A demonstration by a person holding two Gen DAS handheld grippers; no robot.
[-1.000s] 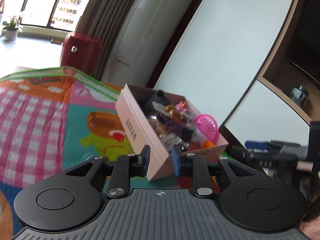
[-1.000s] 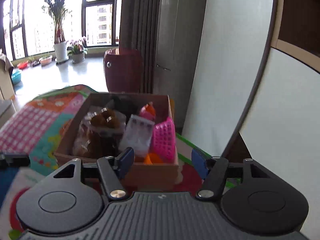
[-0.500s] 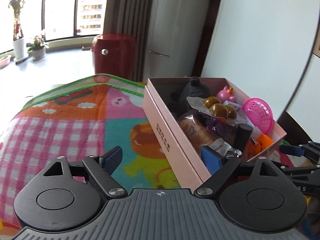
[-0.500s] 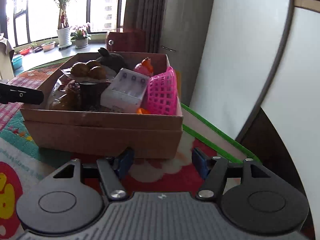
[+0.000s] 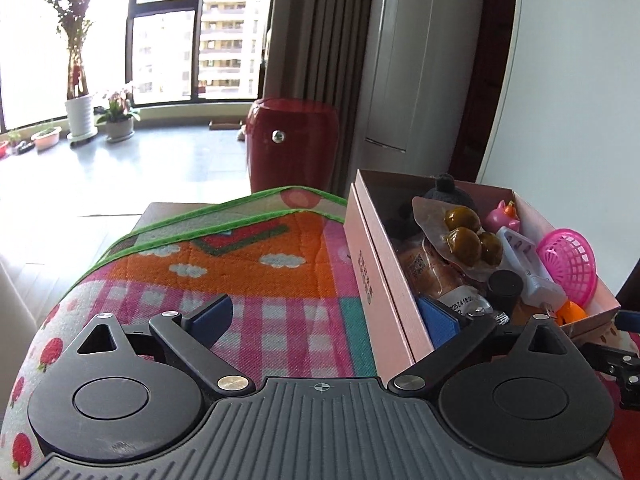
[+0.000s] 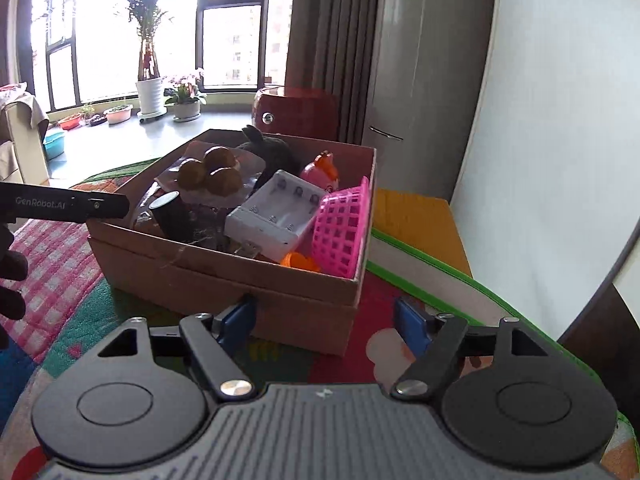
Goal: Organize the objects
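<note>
Left gripper: fingers spread wide, wider than a second ago when they pinched the box wall; nothing held now. One finger sits over the mat, the other reaches inside the box's near corner.
Right gripper: fingers wide apart, gripping nothing, low in front of the box's near wall; spread unchanged from half a second ago.
Box: pink cardboard, resting on the mat near its far right edge, set down level where a second ago it hung tilted.
Mat: colourful play mat with green border, covering the surface.
Box contents: pink basket on its side, white battery holder, bag of brown balls, pink toy, dark plush at the far wall.
Hard to make out: the orange thing under the basket is mostly buried; the packets beneath the bag are jumbled.
Beyond: red stool, potted plants by the window.
</note>
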